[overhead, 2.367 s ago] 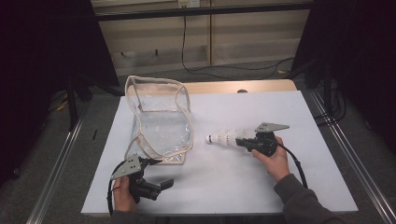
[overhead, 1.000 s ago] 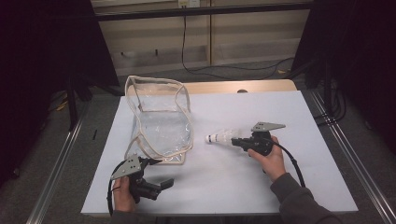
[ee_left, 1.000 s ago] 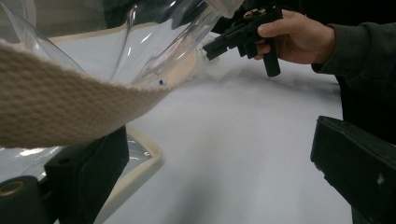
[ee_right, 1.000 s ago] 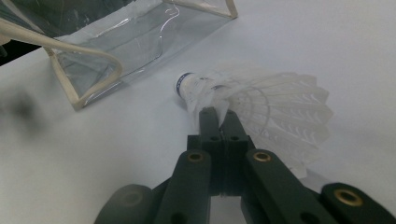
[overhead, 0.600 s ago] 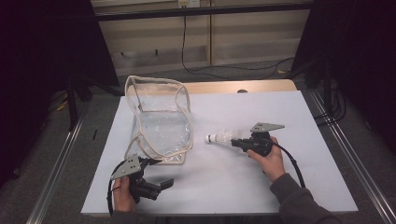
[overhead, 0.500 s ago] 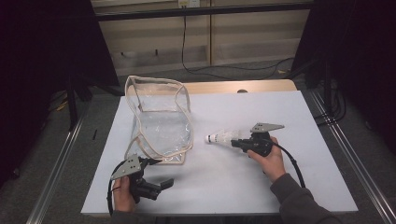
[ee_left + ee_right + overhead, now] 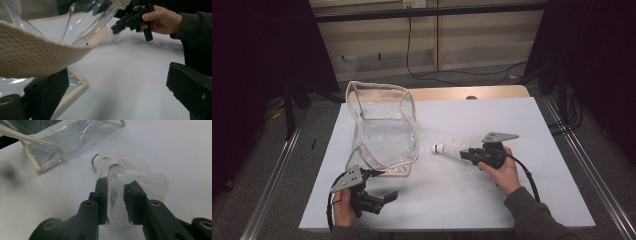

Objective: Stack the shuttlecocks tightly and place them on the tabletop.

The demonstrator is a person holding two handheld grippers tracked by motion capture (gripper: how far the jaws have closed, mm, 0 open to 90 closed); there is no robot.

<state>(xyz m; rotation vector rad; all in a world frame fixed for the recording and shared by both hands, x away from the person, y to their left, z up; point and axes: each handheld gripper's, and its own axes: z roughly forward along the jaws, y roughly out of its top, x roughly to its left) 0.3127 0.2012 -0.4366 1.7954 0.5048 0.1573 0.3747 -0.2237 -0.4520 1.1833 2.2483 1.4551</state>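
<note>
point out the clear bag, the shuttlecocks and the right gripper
clear bag [image 7: 384,137], high view, clear side panel
shuttlecocks [image 7: 120,173], right gripper view, white feathers
right gripper [image 7: 115,203], right gripper view, between its fingertips

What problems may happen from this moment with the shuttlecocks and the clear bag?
1. The right gripper pinches the shuttlecocks on their thin feathers; these may bend or crush.
2. Two shuttlecocks seem nested; the front one may slide off while carried.
3. The left gripper has its jaws apart beside the strap of the clear bag, so the soft bag may fold or shift at insertion.
</note>
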